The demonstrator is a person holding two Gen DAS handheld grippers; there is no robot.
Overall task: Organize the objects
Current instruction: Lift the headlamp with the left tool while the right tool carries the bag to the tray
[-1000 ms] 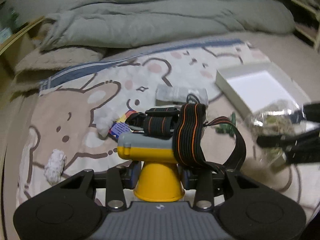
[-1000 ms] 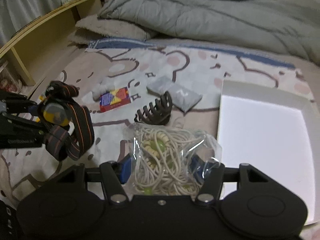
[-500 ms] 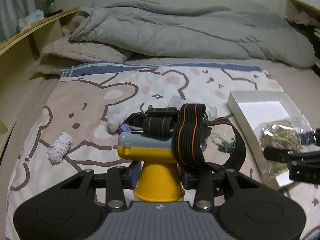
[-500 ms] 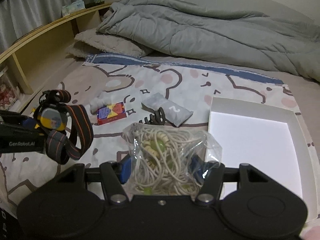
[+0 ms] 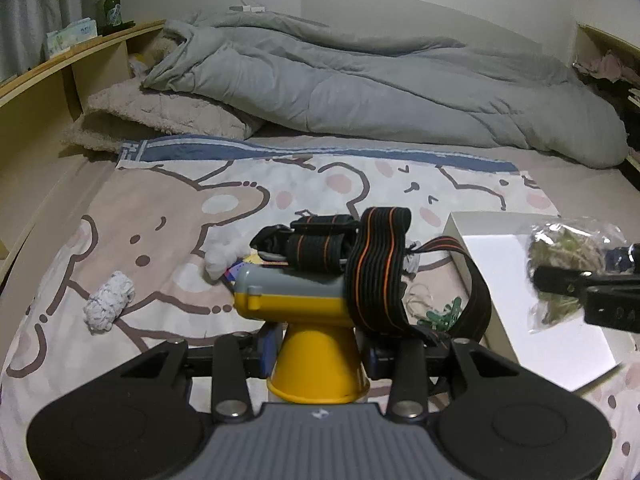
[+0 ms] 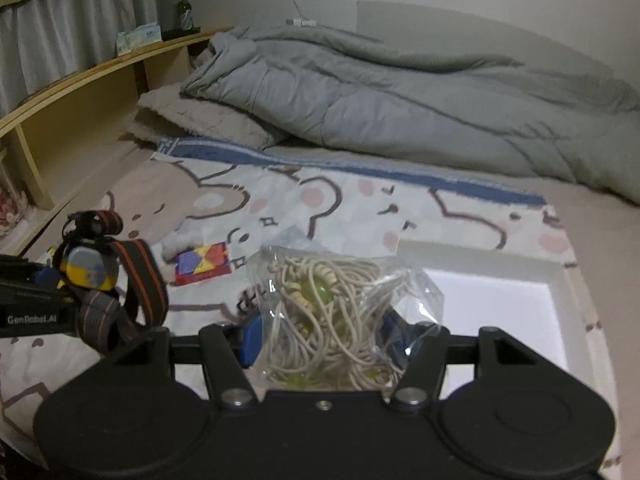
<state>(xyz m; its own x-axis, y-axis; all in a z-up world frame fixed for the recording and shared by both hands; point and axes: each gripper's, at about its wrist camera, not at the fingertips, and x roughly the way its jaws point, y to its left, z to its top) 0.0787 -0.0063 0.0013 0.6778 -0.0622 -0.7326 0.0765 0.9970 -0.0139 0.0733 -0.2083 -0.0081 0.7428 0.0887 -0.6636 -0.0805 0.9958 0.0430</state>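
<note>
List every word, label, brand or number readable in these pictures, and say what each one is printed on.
"GenRobot.AI": on the side of the left gripper, seen from the right wrist view.
Green bottle label: too small to read.
Tissue pack print: blurred, unreadable.
Colourful small box: pattern only, no legible text.
Headlamp and bag of cord: no text visible.

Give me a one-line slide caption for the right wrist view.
Right gripper holds a clear bag of cords beside an open white box on the bed.
</note>
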